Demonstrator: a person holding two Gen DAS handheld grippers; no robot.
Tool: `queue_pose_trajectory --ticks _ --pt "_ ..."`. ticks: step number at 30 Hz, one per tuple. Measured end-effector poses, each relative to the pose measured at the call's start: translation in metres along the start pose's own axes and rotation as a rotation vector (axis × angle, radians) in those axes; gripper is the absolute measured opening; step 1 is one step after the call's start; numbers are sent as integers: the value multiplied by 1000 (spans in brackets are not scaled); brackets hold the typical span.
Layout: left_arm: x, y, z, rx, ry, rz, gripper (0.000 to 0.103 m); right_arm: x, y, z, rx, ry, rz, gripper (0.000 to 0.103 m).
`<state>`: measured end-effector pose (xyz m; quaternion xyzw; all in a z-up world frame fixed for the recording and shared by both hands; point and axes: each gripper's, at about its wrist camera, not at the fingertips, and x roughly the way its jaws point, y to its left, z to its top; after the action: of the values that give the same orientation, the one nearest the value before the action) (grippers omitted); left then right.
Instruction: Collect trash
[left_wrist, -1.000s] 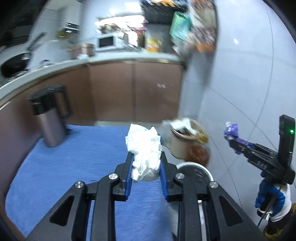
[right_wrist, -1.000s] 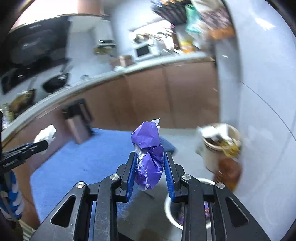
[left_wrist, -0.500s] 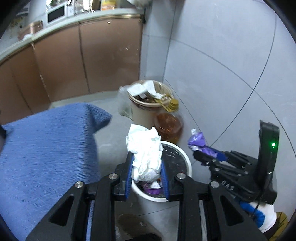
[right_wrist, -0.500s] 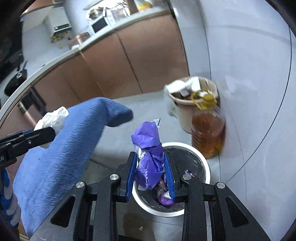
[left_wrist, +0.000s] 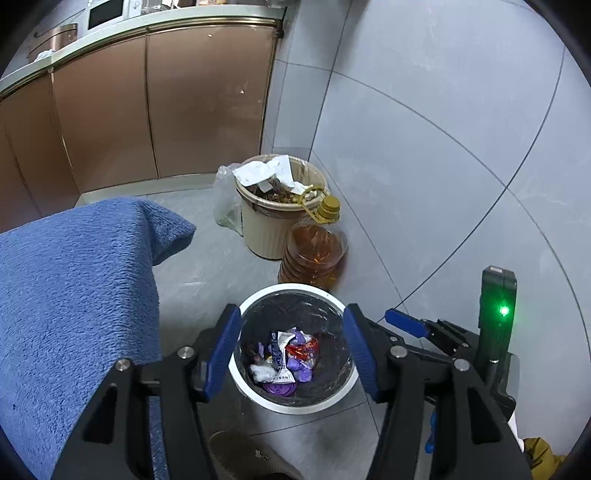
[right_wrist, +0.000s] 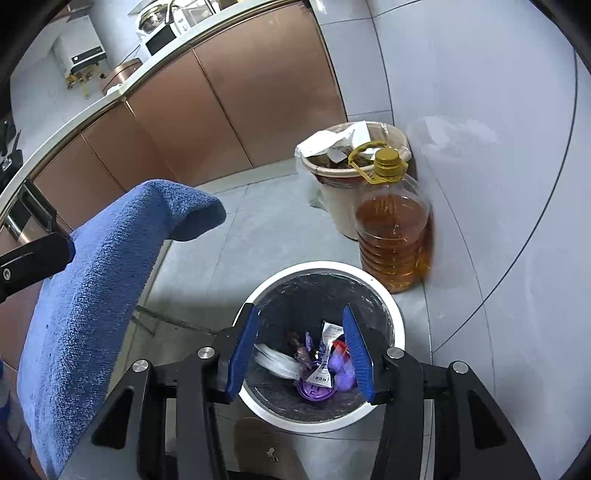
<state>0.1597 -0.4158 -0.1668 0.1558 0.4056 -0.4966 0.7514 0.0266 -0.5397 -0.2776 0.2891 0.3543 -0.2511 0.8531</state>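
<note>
A white round trash bin (left_wrist: 258, 397) with a dark liner stands on the grey floor; it also shows in the right wrist view (right_wrist: 397, 321). Inside lie a white tissue (left_wrist: 260, 371), purple wrappers (left_wrist: 299, 365) and other scraps; the right wrist view shows the tissue (right_wrist: 275, 363) and a purple wrapper (right_wrist: 341, 371). My left gripper (left_wrist: 291, 349) is open and empty right above the bin. My right gripper (right_wrist: 301, 349) is open and empty above it too, and its blue-tipped fingers (left_wrist: 404, 321) show at the right of the left wrist view.
A beige bin (left_wrist: 269, 236) full of rubbish and a bottle of amber oil (left_wrist: 314, 254) stand by the grey tiled wall behind the white bin. A table under a blue cloth (left_wrist: 74, 302) lies to the left. Brown cabinets (left_wrist: 166, 103) run along the back.
Both grippers have opened over the white bin. The white tissue has dropped from the left one and the purple wrapper from the right one; both now lie in the bin.
</note>
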Motion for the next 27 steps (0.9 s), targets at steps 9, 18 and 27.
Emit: queue_pose_trajectory --ticks 9,18,27 --pt "-66 14 -9 -24 -160 135 62 -42 33 9 -63 -81 5 53" --pt "-163 61 -41 -102 -348 414 72 -96 131 11 -249 -163 120 65" --pt "-264 124 -102 -270 -460 700 76 -149 241 1 -444 -253 264 77"
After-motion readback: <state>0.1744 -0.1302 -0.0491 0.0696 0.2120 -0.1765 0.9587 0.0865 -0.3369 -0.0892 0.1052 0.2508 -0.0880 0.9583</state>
